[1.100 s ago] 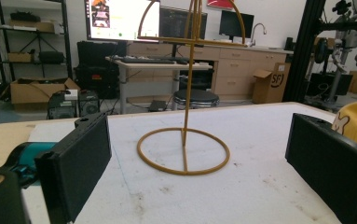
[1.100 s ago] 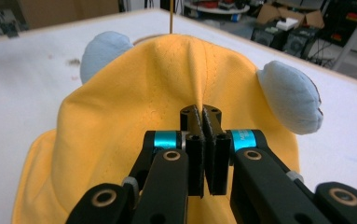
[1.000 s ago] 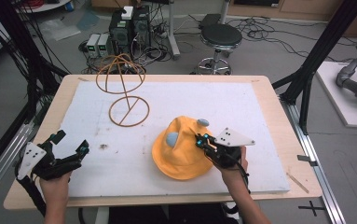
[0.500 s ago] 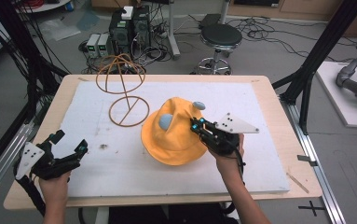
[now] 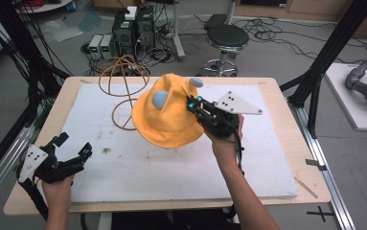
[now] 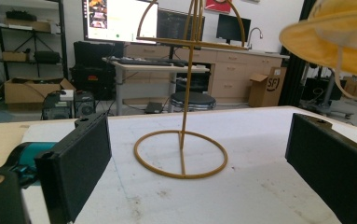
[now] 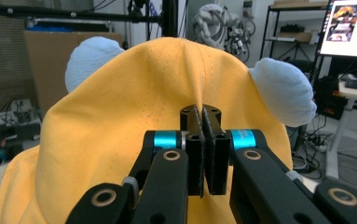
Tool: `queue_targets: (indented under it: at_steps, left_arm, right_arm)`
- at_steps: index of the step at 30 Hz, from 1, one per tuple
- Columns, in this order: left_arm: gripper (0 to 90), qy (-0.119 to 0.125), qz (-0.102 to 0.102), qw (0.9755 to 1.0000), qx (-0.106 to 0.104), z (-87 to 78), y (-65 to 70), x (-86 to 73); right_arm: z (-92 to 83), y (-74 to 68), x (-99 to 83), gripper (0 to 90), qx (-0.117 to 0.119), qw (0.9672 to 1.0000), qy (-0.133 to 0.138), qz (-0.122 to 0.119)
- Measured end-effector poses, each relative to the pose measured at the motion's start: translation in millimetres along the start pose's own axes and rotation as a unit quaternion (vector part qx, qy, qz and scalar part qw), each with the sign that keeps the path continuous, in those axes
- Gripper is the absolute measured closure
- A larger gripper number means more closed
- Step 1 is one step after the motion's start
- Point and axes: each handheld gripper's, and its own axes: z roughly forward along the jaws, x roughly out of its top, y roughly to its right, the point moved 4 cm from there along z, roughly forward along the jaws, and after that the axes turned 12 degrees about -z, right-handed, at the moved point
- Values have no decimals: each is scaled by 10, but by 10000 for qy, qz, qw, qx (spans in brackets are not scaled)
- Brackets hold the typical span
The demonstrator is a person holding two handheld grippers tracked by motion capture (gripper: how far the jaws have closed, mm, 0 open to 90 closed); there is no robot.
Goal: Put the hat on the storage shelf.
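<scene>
A yellow hat with two pale blue ears hangs in the air over the middle of the white mat, held up by my right gripper, which is shut on a fold of its crown. In the right gripper view the jaws pinch the yellow cloth at my right gripper. A thin wire hat stand rises at the back left of the mat, just left of the hat. My left gripper rests near the front left corner, open, with nothing between its pads. The stand's ring base lies ahead of it, the hat's brim above right.
The white mat covers most of the wooden table. Black frame posts stand at both sides of the table. A stool and computer boxes sit on the floor behind.
My right gripper has lifted the hat off the mat and carried it up and toward the stand at the back left. The left gripper has stayed where it was.
</scene>
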Motion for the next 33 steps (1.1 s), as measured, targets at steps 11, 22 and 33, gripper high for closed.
queue_targets:
  at_steps: [11,22,33]
  left_arm:
    - [72,-22,58,10000,-32,36,28,-11]
    - [73,-11,195,9998,-71,54,76,4]
    - [73,-17,244,9996,-128,72,104,7]
  right_arm:
    - [272,108,342,893,-211,9997,123,-98]
    - [646,188,676,893,-286,9992,225,-132]
    - [998,221,855,893,-425,9985,208,-262]
